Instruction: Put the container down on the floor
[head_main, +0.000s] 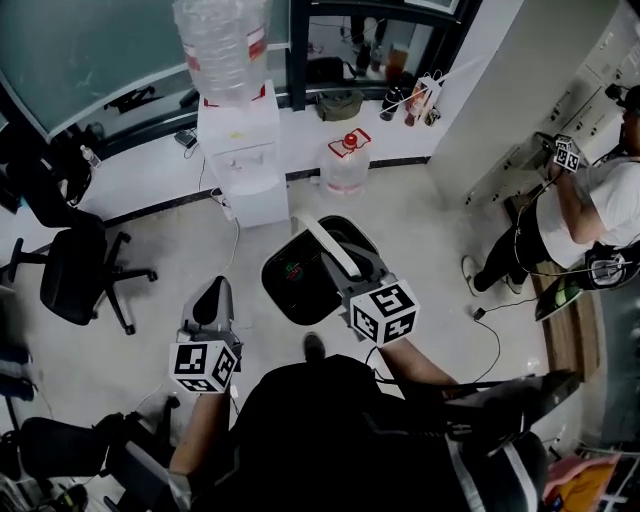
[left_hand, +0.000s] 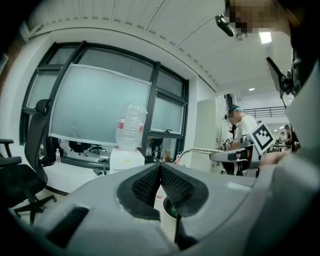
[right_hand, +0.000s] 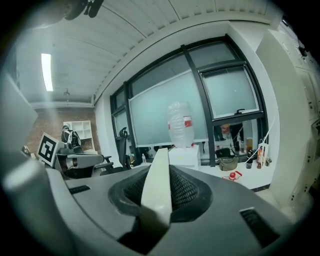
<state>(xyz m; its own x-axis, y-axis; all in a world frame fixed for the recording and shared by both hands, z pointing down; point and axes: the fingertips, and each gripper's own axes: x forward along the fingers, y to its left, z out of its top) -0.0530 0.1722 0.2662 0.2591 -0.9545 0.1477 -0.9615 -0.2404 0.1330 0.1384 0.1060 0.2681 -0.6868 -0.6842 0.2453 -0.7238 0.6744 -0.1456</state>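
Note:
The container (head_main: 298, 282) is a black round bin with a white handle (head_main: 328, 246), seen in front of the person in the head view. My right gripper (head_main: 352, 276) is shut on that handle. In the right gripper view the white handle (right_hand: 157, 189) stands edge-on, pinched between the mesh pads. Whether the bin's base touches the floor cannot be told. My left gripper (head_main: 212, 300) hangs to the bin's left, apart from it, shut and empty. In the left gripper view its pads (left_hand: 172, 186) meet, with the bin's rim (left_hand: 168, 206) just below them.
A white water dispenser (head_main: 240, 150) with a big bottle stands beyond the bin, and a water jug (head_main: 347, 165) sits on the floor beside it. Black office chairs (head_main: 72, 270) are at the left. Another person (head_main: 590, 220) stands at the right, with cables (head_main: 495, 340) on the floor.

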